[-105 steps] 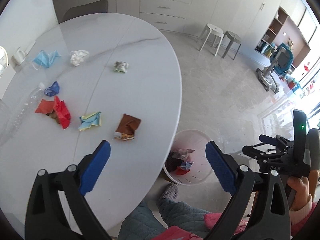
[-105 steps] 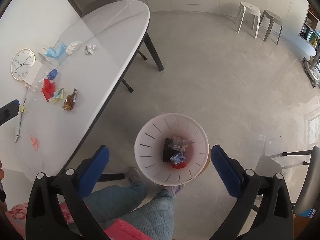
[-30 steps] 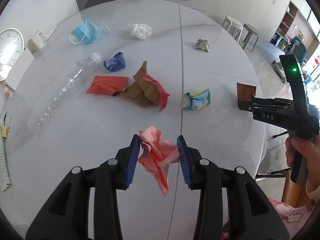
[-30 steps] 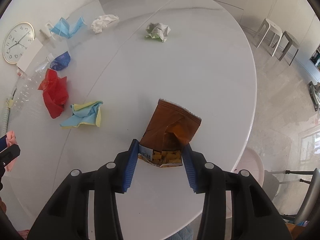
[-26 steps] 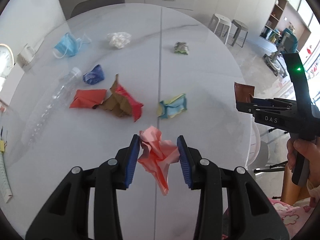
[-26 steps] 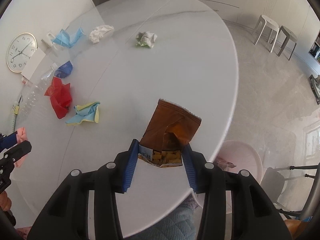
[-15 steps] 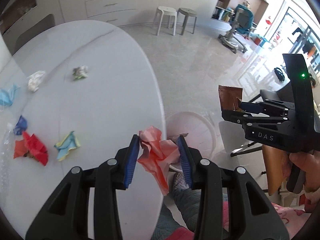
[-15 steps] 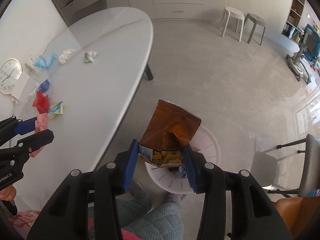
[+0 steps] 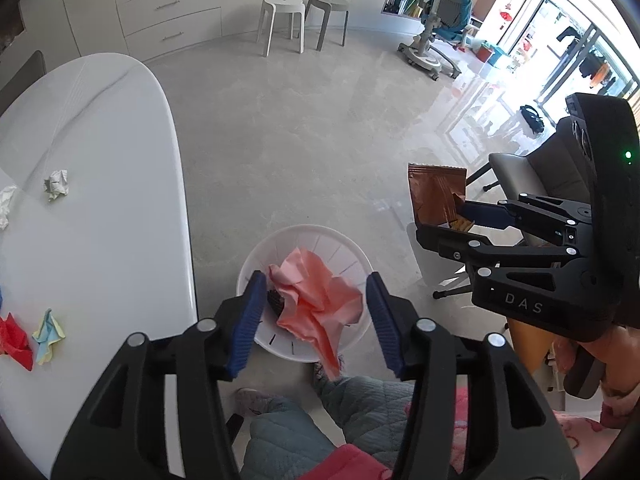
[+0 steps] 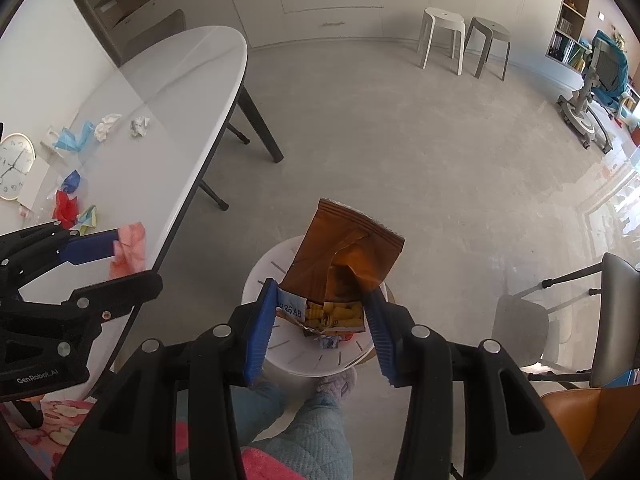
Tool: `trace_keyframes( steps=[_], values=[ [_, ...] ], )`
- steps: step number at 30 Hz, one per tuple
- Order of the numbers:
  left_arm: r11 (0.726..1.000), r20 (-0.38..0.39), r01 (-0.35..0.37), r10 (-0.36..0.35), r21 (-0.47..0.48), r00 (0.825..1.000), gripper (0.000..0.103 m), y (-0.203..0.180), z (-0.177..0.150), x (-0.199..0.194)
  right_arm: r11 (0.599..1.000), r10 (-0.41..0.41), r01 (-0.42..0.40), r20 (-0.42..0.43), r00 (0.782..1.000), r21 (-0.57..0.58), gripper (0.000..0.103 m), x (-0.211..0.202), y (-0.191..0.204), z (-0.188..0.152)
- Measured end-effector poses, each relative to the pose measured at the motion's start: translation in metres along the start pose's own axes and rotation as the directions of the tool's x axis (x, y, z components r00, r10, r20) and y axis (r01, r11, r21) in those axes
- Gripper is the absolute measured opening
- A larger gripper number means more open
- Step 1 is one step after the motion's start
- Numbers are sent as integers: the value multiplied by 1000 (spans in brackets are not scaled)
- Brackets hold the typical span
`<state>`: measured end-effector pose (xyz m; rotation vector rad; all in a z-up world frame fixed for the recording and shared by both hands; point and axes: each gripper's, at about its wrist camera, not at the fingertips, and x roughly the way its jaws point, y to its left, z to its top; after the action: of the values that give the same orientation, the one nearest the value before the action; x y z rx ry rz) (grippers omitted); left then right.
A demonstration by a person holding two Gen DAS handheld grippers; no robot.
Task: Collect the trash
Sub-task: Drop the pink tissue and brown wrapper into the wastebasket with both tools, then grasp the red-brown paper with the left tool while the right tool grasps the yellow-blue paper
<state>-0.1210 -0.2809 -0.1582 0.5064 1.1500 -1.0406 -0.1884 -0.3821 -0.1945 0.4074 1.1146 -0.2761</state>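
Observation:
Over the white slotted bin (image 9: 340, 248) on the floor, my left gripper (image 9: 315, 284) points down and its jaws are opening. A crumpled pink paper (image 9: 316, 300) hangs between the blue pads, and the right pad stands apart from it. To the right, my right gripper (image 9: 444, 220) is shut on a brown snack bag (image 9: 434, 196). In the right wrist view this gripper (image 10: 320, 300) holds the bag (image 10: 344, 248) by its lower end above the bin (image 10: 280, 356). The left gripper (image 10: 136, 264) and pink paper (image 10: 130, 244) show at the left.
The white oval table (image 9: 100, 200) carries a white paper ball (image 9: 56, 184), a red wrapper (image 9: 16, 344), a yellow-blue paper (image 9: 48, 336) and a blue mask (image 10: 74, 136). A person's quilted legs (image 9: 360, 408) are beside the bin. A grey chair (image 10: 520, 328) and stools (image 10: 444, 36) stand on the floor.
Both grippers have swung off the table to above the bin. The left jaws have spread away from the pink paper. The right gripper still grips the snack bag.

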Motion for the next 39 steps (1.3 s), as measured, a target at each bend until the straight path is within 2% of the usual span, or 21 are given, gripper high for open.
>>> trace_keyframes(
  steps=[1,2,5,15,17,18,19,20,28,30,35,39],
  values=[
    [1000,-2,-8,8,-6,1000,66,-1,0,1,1000,5,-5,-3,1000,-2,46,1,-2,0],
    [1000,2,-14,14,-10,1000,70,-1,1,1,1000,8,-8,-6,1000,-4,46,2,-3,0],
    [999,14,-36,36,-26,999,77,0,0,-4,1000,17,-17,-9,1000,-9,46,4,-6,1],
    [987,37,-95,100,-130,994,82,27,-10,-27,998,41,-42,-30,999,-43,46,12,3,2],
    [983,43,-109,117,-150,992,85,35,-13,-31,998,39,-41,-41,998,-47,63,19,8,0],
    [980,46,-115,124,-159,991,85,38,-14,-33,998,39,-42,-55,998,-49,82,23,10,-1],
    [979,47,-119,129,-167,991,85,44,-18,-36,998,37,-41,-62,997,-51,94,25,12,-1],
    [977,48,-123,134,-176,990,85,48,-20,-39,998,27,-30,-64,998,-50,97,27,15,-2],
    [955,70,-150,173,-256,982,86,87,-37,-63,998,9,-12,-48,999,-58,100,22,40,9],
    [946,79,-164,193,-280,978,90,99,-44,-73,998,10,-13,-39,999,-66,101,19,49,13],
    [910,95,-206,255,-359,962,90,142,-68,-100,995,38,-39,-10,999,-95,101,11,81,26],
    [870,91,-235,301,-433,949,90,182,-92,-122,989,65,-63,10,998,-131,101,10,117,37]
  ],
)
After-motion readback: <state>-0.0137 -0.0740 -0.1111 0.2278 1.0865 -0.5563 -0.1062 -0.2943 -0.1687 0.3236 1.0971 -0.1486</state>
